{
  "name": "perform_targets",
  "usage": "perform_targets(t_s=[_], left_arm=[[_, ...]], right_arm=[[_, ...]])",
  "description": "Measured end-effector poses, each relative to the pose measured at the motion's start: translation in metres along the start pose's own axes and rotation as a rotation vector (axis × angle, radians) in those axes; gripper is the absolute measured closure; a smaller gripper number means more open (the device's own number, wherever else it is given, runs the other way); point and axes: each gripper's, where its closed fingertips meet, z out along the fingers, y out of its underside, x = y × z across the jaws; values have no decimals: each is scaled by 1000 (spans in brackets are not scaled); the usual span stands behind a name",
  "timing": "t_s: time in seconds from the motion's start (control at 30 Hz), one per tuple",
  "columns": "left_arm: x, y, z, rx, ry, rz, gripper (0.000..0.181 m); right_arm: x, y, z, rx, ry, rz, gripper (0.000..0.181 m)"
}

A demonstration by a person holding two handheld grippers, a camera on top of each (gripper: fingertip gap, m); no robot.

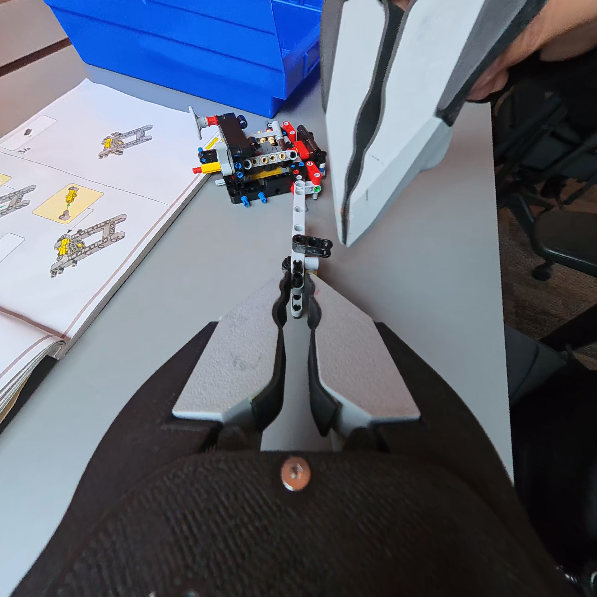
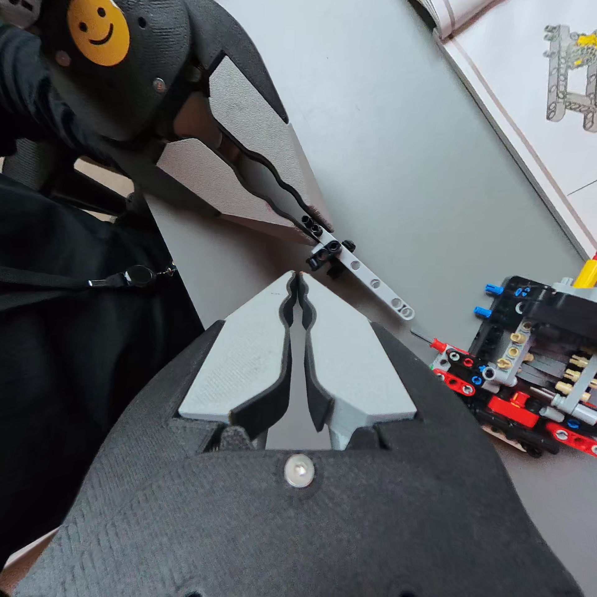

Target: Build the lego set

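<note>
Left gripper (image 1: pixel 296 284) jaws clamp the grey beam (image 1: pixel 299 210); right gripper (image 2: pixel 298 274) closed, empty.

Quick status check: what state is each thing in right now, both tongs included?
Left tongs: shut on the grey beam.
Right tongs: shut, empty.
Grey beam: held off the table, black connector attached.
Model: partly built, resting on the table.
Manual: open.
Blue bin: contents not visible.
</note>
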Motion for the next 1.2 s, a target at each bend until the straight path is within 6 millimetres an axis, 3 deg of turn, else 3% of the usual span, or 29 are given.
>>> perform_targets(t_s=[0.1, 0.23, 0.3, 0.43, 0.6, 0.7, 0.73, 0.8, 0.87, 0.97, 1.2], left_arm=[[1, 1, 0, -5, 4, 3, 176], [0, 0, 1, -4, 0, 5, 177], [0, 0, 0, -3, -5, 2, 177], [0, 0, 1, -4, -11, 10, 177], [1, 0, 0, -1, -12, 19, 177], [1, 0, 0, 0, -6, 10, 177], [1, 0, 0, 0, -3, 7, 177], [0, 0, 0, -1, -5, 8, 177], [0, 0, 0, -1, -9, 11, 177], [0, 0, 0, 2, -10, 10, 177], [3, 0, 0, 0, 4, 18, 176]], right_arm=[[12, -1, -3, 16, 127, -41, 172], [6, -13, 0, 119, 170, -6, 154], [13, -12, 0, 141, 267, 19, 152], [16, -11, 3, 169, 340, 10, 171], [16, -9, 3, 166, 328, 6, 174], [29, -3, -6, 139, 424, -7, 181], [22, -6, -4, 165, 382, -13, 181], [8, -14, 1, 227, 278, 27, 160], [9, -12, 6, 228, 278, 62, 149], [18, -5, 13, 203, 338, 56, 168], [16, -1, 13, 171, 284, -32, 171]])
